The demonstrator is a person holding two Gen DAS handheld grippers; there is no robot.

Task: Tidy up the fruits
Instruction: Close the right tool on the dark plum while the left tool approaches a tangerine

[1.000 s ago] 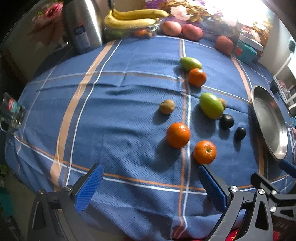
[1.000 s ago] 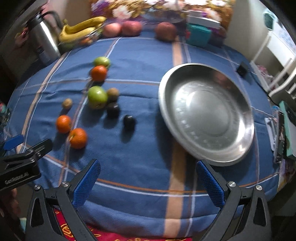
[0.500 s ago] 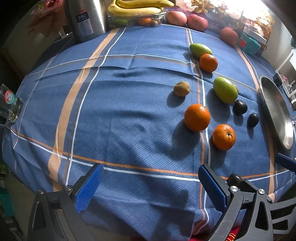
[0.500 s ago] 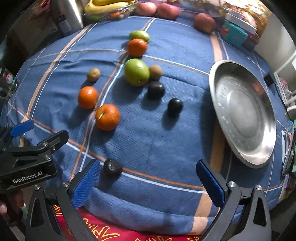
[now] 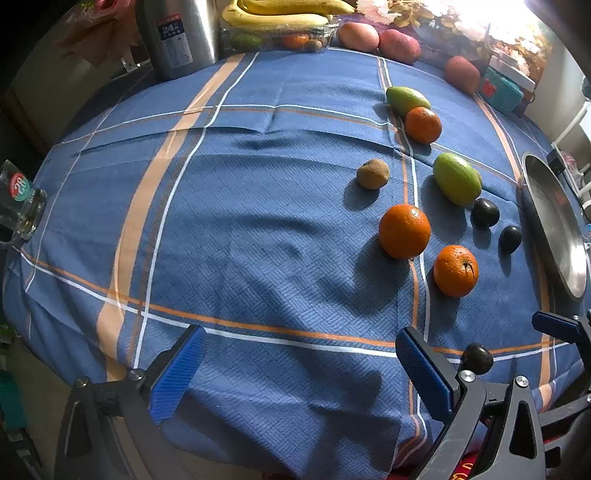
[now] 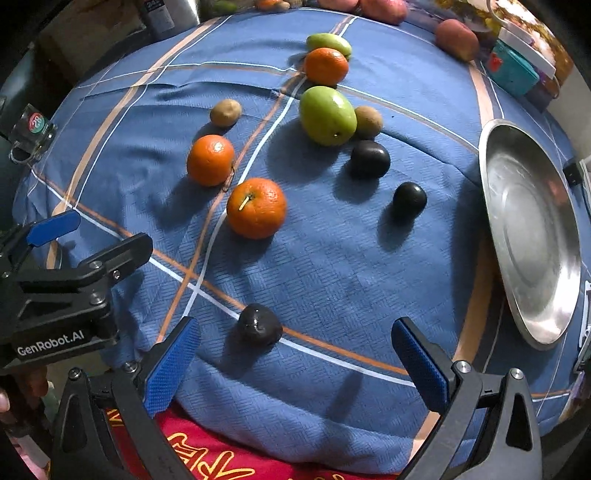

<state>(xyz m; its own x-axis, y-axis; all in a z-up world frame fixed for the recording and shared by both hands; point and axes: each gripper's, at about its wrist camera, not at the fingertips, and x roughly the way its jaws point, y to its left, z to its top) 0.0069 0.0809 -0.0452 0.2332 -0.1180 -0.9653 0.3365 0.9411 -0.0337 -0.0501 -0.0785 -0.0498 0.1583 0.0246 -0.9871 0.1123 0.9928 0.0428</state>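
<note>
Loose fruit lies on a blue checked tablecloth [image 6: 332, 258]. In the right wrist view a dark plum [image 6: 259, 325] sits nearest, just ahead of my open right gripper [image 6: 295, 362] and left of its middle. Beyond it are two oranges [image 6: 256, 207] [image 6: 211, 159], a green mango [image 6: 327, 115], two more dark plums [image 6: 409, 198] [image 6: 370, 158], two kiwis [image 6: 225, 112] [image 6: 368, 120], a third orange [image 6: 326, 65] and a smaller green mango [image 6: 328, 41]. A steel plate [image 6: 532, 229] lies at the right, empty. My left gripper [image 5: 295, 373] is open over bare cloth, the oranges [image 5: 404, 230] [image 5: 455, 270] ahead to its right.
At the table's far edge stand a steel flask [image 5: 177, 37], a clear tray with bananas [image 5: 284, 14], red-skinned fruits [image 5: 399, 46] and a teal box [image 5: 504, 88]. A glass mug [image 5: 20, 201] sits at the left edge. A red cloth [image 6: 207, 454] hangs below the front edge.
Both grippers have moved forward and lower toward the fruit, the right one swinging left. The near dark plum came into view and now sits close in front of the right gripper.
</note>
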